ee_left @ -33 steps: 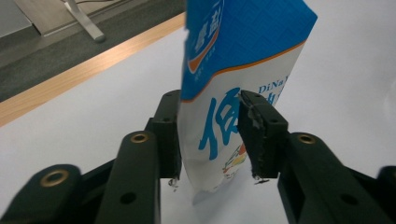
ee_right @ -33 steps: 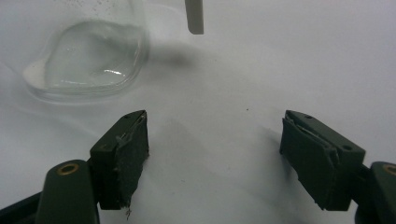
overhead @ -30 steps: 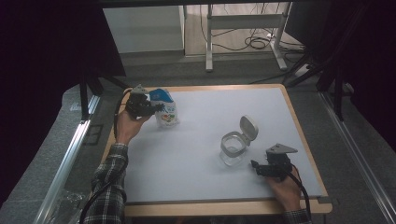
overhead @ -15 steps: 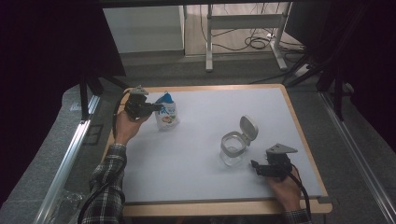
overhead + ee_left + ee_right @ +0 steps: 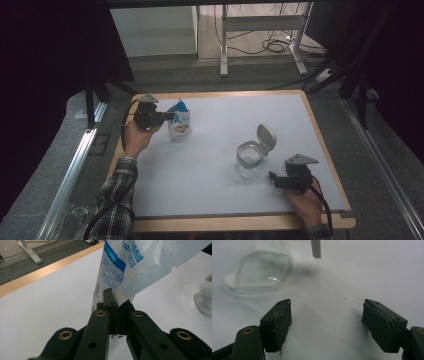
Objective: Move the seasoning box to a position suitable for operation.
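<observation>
A white and blue printed bag (image 5: 179, 120) stands at the table's left, held up off the white mat. My left gripper (image 5: 164, 118) is shut on the bag's edge; in the left gripper view the jaws pinch the bag (image 5: 117, 272) between them. A clear glass jar (image 5: 249, 158) with its hinged lid (image 5: 266, 136) flipped open stands at the right middle. My right gripper (image 5: 273, 178) rests low just right of the jar, open, nothing between its fingers (image 5: 278, 322). The jar's base (image 5: 259, 271) shows ahead of it to the left.
The white mat (image 5: 215, 150) covers a wood-edged table (image 5: 240, 222). A desk frame and cables (image 5: 270, 40) stand on the floor beyond the far edge. Metal rails (image 5: 70, 170) run along both sides.
My left gripper has lifted the bag slightly and carried it a little toward the table's middle. The right gripper and the jar have stayed put.
</observation>
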The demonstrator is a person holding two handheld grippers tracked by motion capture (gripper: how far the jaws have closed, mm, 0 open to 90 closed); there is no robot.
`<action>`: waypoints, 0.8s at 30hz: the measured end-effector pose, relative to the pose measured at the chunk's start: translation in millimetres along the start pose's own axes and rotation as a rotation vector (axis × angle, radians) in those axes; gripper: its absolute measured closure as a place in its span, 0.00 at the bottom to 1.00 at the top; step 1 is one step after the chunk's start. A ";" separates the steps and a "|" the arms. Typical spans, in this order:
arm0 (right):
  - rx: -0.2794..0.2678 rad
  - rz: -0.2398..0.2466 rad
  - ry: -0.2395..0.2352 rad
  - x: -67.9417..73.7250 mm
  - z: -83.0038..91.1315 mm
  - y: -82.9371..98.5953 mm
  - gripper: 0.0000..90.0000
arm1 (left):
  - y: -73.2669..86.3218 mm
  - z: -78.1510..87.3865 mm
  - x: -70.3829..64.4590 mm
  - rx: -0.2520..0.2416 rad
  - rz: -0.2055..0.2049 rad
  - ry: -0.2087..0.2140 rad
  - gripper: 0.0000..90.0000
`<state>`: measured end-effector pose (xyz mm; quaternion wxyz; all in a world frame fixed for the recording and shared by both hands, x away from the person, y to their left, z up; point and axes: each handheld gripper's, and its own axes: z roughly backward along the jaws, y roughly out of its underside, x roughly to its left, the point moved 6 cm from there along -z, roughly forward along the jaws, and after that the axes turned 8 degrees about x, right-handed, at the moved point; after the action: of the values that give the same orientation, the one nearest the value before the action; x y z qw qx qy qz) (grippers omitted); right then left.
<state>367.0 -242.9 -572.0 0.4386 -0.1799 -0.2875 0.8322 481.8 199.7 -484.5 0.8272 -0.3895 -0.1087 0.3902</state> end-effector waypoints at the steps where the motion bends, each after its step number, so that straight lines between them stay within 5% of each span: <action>1: 0.000 0.000 0.001 0.0 0.0 0.0 0.27 | 0.2 0.0 -1.1 -0.005 -0.001 -0.001 1.00; 24: 0.002 0.000 0.000 0.1 0.0 -0.1 0.27 | 2.3 10.5 -36.3 -0.005 -0.017 0.016 1.00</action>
<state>367.0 -242.7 -571.9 0.4391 -0.1795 -0.2866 0.8324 451.0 180.0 -474.6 0.8304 -0.3936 -0.1065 0.3797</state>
